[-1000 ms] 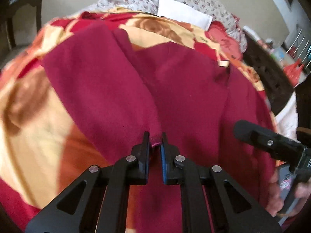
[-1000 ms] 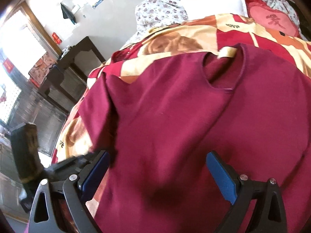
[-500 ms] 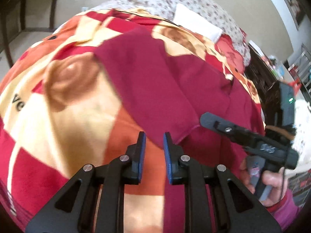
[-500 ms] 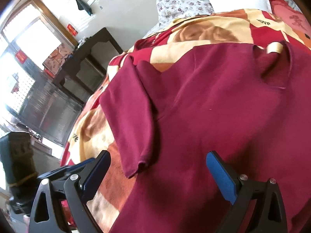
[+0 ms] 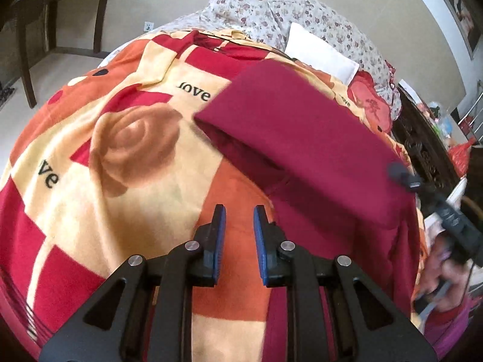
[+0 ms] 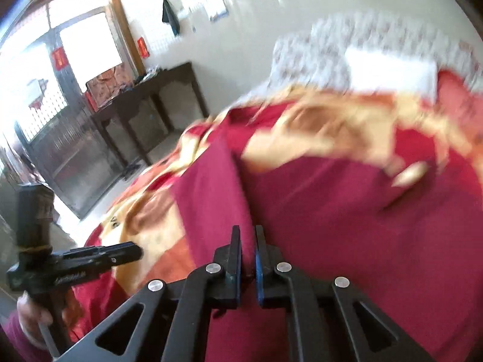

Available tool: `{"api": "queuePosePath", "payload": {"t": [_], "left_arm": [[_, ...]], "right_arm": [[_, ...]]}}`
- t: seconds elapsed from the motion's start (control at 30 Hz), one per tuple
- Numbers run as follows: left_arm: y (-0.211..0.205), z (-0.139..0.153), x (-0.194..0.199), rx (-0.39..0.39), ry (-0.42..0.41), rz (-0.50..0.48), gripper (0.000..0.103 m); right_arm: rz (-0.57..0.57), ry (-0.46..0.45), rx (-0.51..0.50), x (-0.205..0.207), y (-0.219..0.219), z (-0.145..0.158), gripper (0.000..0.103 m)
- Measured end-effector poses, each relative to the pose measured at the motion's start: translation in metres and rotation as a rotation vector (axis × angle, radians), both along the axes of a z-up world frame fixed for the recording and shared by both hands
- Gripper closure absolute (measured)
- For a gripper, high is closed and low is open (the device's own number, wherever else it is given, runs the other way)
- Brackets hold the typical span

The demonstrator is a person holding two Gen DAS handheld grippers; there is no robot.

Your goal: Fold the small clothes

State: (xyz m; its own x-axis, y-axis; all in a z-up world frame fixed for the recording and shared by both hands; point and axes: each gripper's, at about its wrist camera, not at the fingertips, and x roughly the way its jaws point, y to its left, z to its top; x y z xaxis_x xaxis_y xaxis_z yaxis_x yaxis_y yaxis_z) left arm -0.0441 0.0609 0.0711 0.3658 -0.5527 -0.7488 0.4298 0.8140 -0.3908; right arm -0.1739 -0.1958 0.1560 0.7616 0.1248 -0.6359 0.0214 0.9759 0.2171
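The maroon top (image 5: 305, 138) lies spread on a bed covered by a rose-patterned blanket (image 5: 129, 138) printed with "love", and part of the top is lifted and turned over its body. In the right wrist view, the right claw (image 6: 248, 241) has just snapped together and now pinches a raised ridge of the maroon fabric between its blue pads (image 6: 259, 259). That view is smeared with motion. The left claw (image 5: 235, 214) hangs over the blanket just beside the top's lower left edge. Its jaws stand a narrow gap apart with nothing between them. A hand (image 6: 33, 310) grips its handle at the left of the right wrist view. At the head of the bed sit a flowered quilt (image 5: 302, 9) and a white pillow (image 5: 320, 57). A dark wooden desk (image 6: 145, 96) stands against the far wall.
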Motion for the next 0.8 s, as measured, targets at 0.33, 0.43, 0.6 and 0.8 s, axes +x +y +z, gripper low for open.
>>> {"api": "queuePosePath", "payload": {"t": [0.33, 0.43, 0.6, 0.8], "left_arm": [[-0.058, -0.005, -0.006, 0.065, -0.017, -0.090, 0.087], [-0.072, 0.000, -0.003, 0.062, -0.033, -0.090, 0.087], [-0.098, 0.009, 0.007, 0.053, -0.079, -0.083, 0.086], [-0.139, -0.025, 0.023, 0.203, -0.086, -0.089, 0.086]], "right_arm": [[-0.373, 0.229, 0.030, -0.031, -0.160, -0.029, 0.097], [-0.374, 0.279, 0.034, -0.028, -0.167, -0.046, 0.097], [-0.385, 0.283, 0.023, -0.031, -0.176, -0.046, 0.097], [-0.409, 0.380, -0.015, -0.017, -0.196, -0.072, 0.096]]}}
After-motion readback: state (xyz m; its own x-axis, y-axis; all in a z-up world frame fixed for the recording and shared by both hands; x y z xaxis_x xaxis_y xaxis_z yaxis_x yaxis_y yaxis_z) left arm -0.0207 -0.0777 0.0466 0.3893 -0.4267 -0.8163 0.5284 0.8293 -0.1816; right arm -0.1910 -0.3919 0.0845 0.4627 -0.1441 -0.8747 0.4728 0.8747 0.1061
